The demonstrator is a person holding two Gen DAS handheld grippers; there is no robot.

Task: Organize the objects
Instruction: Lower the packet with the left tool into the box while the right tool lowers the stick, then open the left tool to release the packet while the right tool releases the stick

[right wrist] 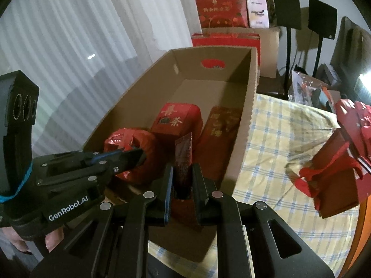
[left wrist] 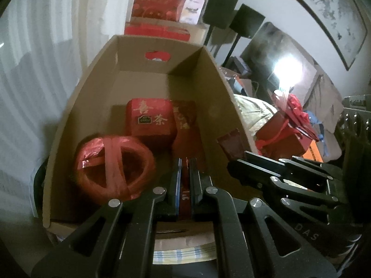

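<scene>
Over the near end of the cardboard box [right wrist: 129, 106], both grippers hold thin red packets. Right gripper [right wrist: 183, 185] is clamped on a dark red sachet [right wrist: 183, 155], held upright with its top sticking out past the fingertips; my guess is upright so it can slot in beside the packed items instead of lying on top. Left gripper [left wrist: 184, 185] is clamped on a slim red packet [left wrist: 185, 192], edge-on to its own camera, only a sliver with some print visible, so can't tell what it is.

Box already holds a round red foil-wrapped bundle [left wrist: 113, 164] at the near left, a red tea box [left wrist: 149, 121] behind it, and a flat red packet [left wrist: 186, 125] leaning to the right of the tea box. Far half of the box floor is bare, probably where the rest will go.

View differences:
- Right wrist view shows the left gripper from the side, tips right next to the foil bundle; contact not resolvable. It also shows the checked cloth [right wrist: 278, 139] under the box and a red gift bag [right wrist: 336, 176] on it, well apart from the box.
- Left wrist view shows the right gripper [left wrist: 238, 159] just beside the box's right wall and the sachet only partly, but gives a straighter look down the box interior.
</scene>
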